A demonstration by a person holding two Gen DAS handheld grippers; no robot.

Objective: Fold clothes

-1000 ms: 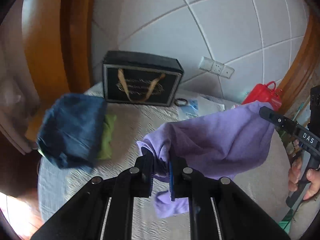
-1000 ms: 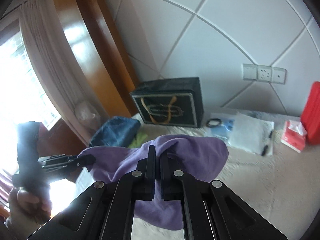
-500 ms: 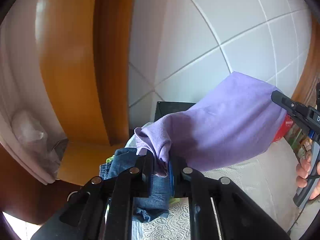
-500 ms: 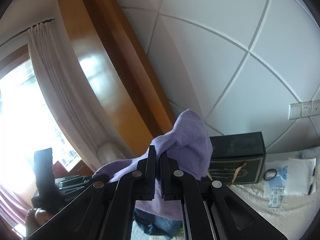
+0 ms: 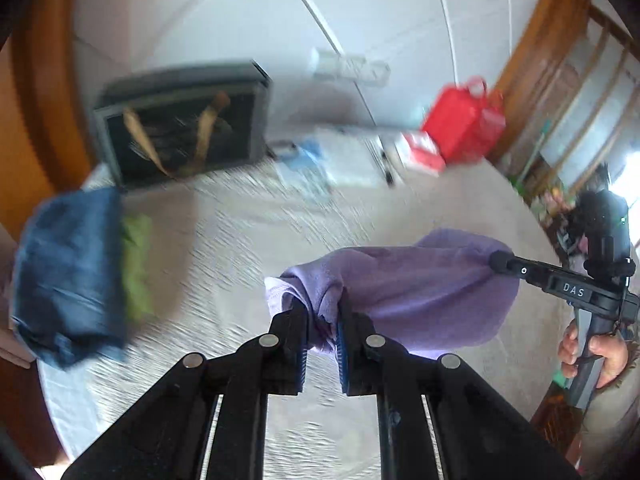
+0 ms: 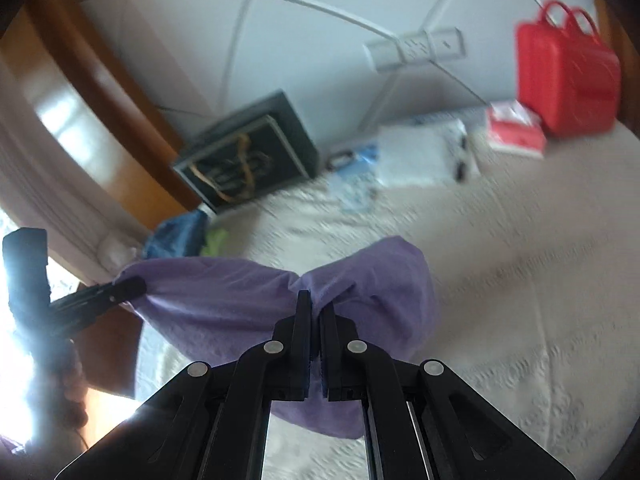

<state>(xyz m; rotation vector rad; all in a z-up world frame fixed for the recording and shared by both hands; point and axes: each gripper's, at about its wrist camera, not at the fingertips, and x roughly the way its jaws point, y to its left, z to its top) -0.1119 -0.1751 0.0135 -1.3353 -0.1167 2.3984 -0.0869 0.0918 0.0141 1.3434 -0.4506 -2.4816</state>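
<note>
The table (image 5: 248, 216), under a pale textured cloth, fills both views, with open room across its middle and its right side; its curved near edge shows at lower left in the left wrist view. A black gift box (image 5: 180, 124) stands at the back against the tiled wall, a red bag (image 6: 568, 76) at the far right beside a red-and-white packet (image 6: 516, 130). Folded blue jeans (image 5: 68, 276) lie at the left edge over a green garment (image 5: 138, 264).

The purple cloth (image 5: 420, 296) hangs above the table, stretched between both tools, its long axis running left to right and its middle sagging. The left tool (image 5: 322, 312) is nearly closed, pinching a bunched corner of the cloth. The right tool (image 6: 315, 312) is clamped tight on the opposite corner; its arm reads "DAS" in the left wrist view. Both views are blurred.
</note>
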